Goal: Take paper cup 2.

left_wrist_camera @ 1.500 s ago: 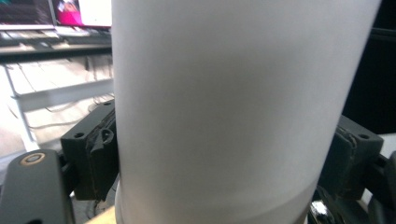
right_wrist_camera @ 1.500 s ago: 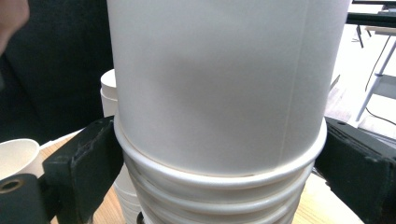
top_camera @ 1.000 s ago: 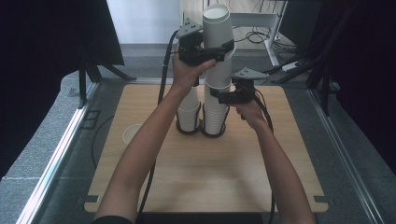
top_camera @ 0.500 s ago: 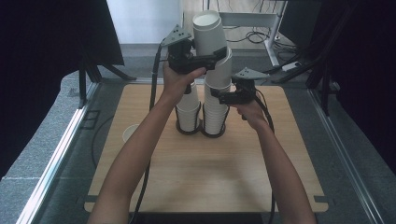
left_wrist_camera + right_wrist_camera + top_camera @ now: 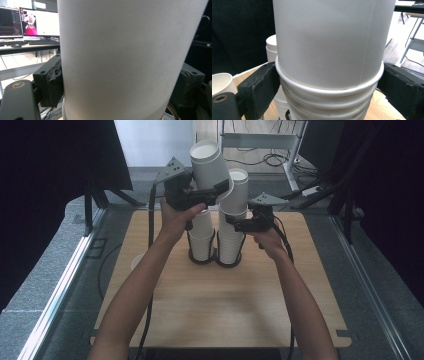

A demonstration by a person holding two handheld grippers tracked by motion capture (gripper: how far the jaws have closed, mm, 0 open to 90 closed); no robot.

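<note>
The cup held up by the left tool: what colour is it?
Plain white, no print; the cup shows best in the high view.

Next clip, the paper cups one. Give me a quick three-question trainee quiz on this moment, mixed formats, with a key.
1. True or false: the left gripper holds its cup upright.
2. What do the right gripper jaws close on? A) the tall stack B) the short stack C) a cable
3. Fill in: both stacks stand in dark ____ on the table.

Key: 1. False, it tilts. 2. A. 3. rings.
</note>
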